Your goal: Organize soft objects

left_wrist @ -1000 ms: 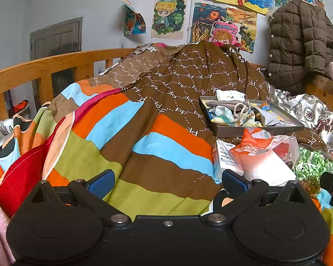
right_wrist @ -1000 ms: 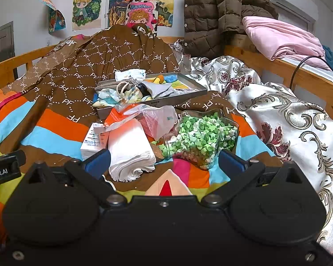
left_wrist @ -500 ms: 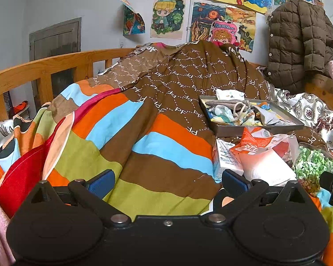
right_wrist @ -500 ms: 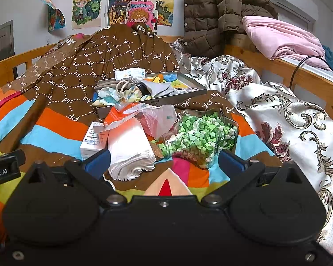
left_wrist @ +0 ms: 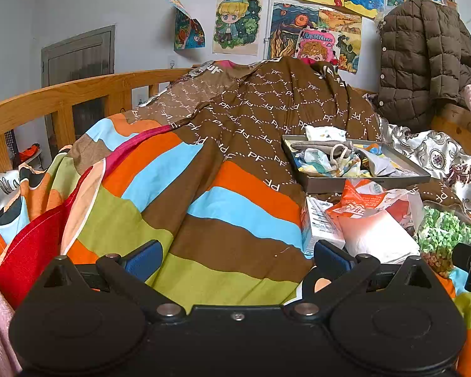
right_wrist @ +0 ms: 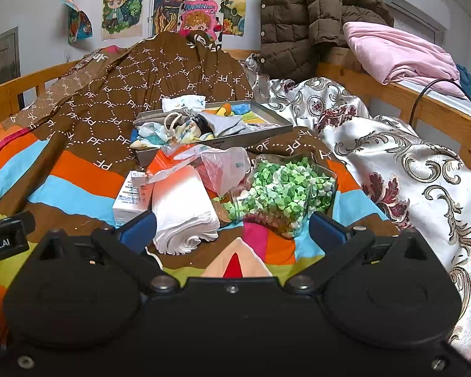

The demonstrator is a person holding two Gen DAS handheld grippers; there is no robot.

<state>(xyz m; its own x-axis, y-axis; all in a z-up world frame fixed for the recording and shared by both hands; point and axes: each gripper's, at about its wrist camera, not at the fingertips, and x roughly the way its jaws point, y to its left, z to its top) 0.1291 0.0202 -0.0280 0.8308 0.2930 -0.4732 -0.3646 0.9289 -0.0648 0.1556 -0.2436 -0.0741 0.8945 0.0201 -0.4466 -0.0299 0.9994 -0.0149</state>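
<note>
Bright even light, sharp, fisheye-bent edges

Tray (right_wrist: pixel 254 136) behind tissue stack (right_wrist: pixel 185 207), jar (right_wrist: pixel 285 191) right of stack, all on quilt (right_wrist: pixel 78 169)

1. Bed (right_wrist: pixel 361 72) with wooden rails, covered centre and left of frame by striped and brown "PF" quilt (right_wrist: pixel 88 188); silver floral quilt (right_wrist: pixel 408 163) at right.
2. Grey tray (right_wrist: pixel 235 139) of small cloth items lies on the brown part, centre frame.
3. Below the tray: white box (right_wrist: pixel 128 198), folded white tissue stack (right_wrist: pixel 182 207), orange-white plastic bag (right_wrist: pixel 210 166).
4. Clear jar of green paper stars (right_wrist: pixel 285 191) lies on its side, right of the tissues.
</note>
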